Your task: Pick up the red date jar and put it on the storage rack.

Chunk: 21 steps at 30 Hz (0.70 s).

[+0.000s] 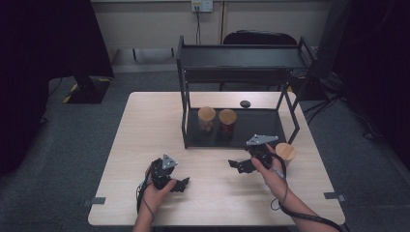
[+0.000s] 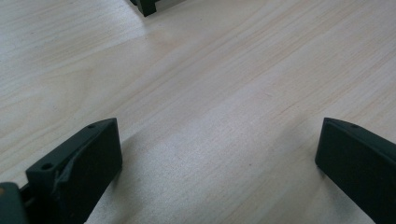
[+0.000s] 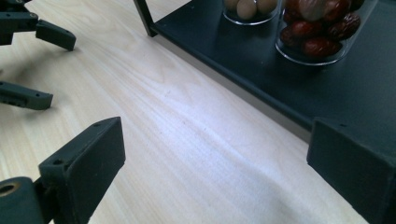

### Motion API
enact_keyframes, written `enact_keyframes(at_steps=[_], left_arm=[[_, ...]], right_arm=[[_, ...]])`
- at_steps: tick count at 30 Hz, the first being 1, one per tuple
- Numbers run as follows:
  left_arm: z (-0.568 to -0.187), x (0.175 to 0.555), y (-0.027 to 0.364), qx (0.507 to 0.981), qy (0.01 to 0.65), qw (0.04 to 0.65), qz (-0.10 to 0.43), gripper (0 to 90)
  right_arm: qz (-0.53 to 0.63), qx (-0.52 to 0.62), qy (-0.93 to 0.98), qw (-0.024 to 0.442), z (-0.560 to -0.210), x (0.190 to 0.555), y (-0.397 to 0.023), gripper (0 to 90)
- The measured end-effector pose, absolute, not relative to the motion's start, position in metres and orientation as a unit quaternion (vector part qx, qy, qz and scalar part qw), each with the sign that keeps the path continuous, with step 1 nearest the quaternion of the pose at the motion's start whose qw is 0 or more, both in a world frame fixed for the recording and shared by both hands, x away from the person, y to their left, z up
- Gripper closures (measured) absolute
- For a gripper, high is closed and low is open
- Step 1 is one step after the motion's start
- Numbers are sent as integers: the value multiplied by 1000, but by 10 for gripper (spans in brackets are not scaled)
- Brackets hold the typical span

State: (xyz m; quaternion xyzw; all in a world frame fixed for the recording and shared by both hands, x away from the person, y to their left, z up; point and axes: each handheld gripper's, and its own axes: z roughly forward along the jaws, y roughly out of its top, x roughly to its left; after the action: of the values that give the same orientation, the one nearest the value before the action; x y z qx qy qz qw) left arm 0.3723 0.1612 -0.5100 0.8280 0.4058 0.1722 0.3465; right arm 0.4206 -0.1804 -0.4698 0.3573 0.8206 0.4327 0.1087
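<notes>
On the lower plate of a black two-tier rack (image 1: 261,126) stand two clear jars with wooden lids. One jar (image 1: 206,118) (image 3: 252,8) holds pale round nuts, the other jar (image 1: 227,121) (image 3: 322,35) red dates. A third wooden-lidded jar (image 1: 285,152) stands on the table, just right of my right hand. My right gripper (image 1: 239,166) (image 3: 215,158) is open over bare wood at the rack's front edge, jaws wide and nothing between them. My left gripper (image 1: 181,185) (image 2: 217,154) rests low over the table near the front, also open and holding nothing.
The light wooden table (image 1: 145,135) carries the rack at its back right, and the rack's front left leg (image 1: 184,142) (image 2: 147,5) stands beyond the left gripper. A small black round object (image 1: 245,103) lies behind the rack. A dark chair (image 1: 258,37) stands past the table.
</notes>
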Motion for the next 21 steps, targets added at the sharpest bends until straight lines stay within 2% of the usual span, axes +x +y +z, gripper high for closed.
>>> enact_keyframes(at_steps=[21], left_arm=[[-510, 372, 161, 828, 406, 346, 172, 1]], right_arm=[[436, 345, 827, 88, -479, 401, -196, 33]])
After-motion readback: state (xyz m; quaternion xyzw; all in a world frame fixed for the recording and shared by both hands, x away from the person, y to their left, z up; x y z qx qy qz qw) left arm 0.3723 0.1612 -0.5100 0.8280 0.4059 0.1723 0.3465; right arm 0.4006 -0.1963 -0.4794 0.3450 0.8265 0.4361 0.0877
